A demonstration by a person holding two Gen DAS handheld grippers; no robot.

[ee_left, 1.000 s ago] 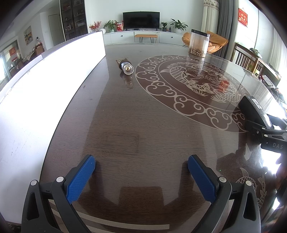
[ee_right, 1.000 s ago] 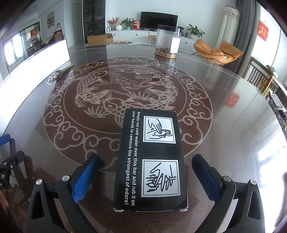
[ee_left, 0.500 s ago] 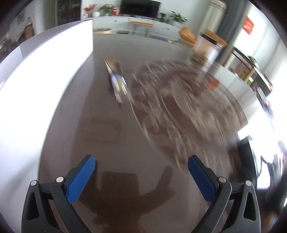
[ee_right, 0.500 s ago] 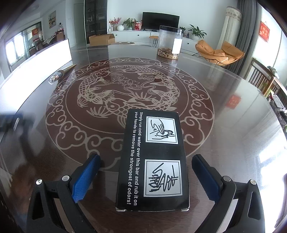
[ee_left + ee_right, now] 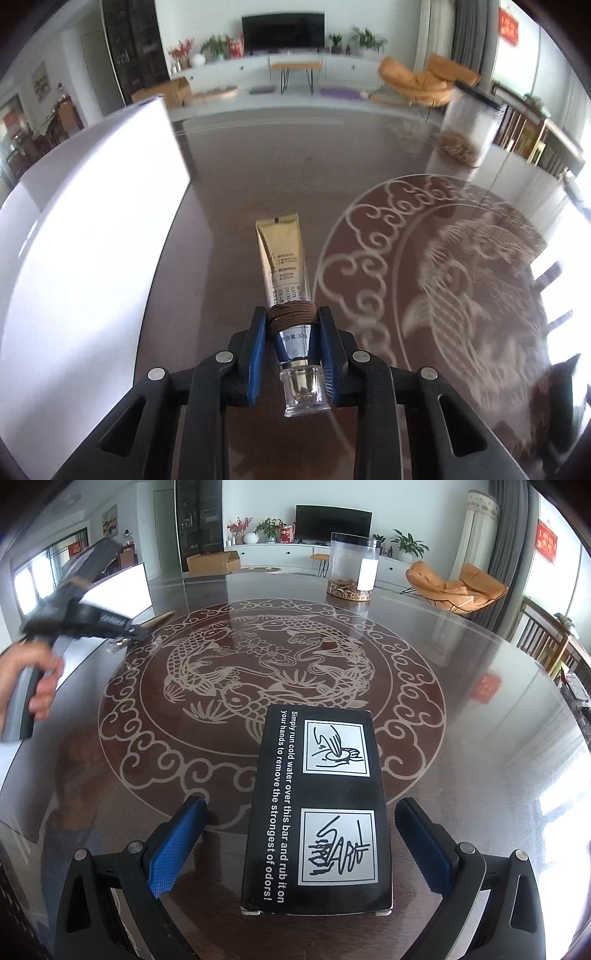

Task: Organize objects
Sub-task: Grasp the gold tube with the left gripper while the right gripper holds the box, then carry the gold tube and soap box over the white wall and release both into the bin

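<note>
Left gripper [image 5: 291, 343]: jaws just closed onto the gold tube [image 5: 284, 273]
Right gripper [image 5: 295, 845]: fingers apart astride the black box [image 5: 317, 812]
Left to do: both items unplaced

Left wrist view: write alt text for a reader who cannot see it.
The left tongs, with blue pads, are shut on the neck of a gold cream tube just above its clear cap, at a wrap of brown cord. The tube points away over a dark glossy table with a pale fish pattern, beside a white box on the left. A living room lies beyond.
</note>
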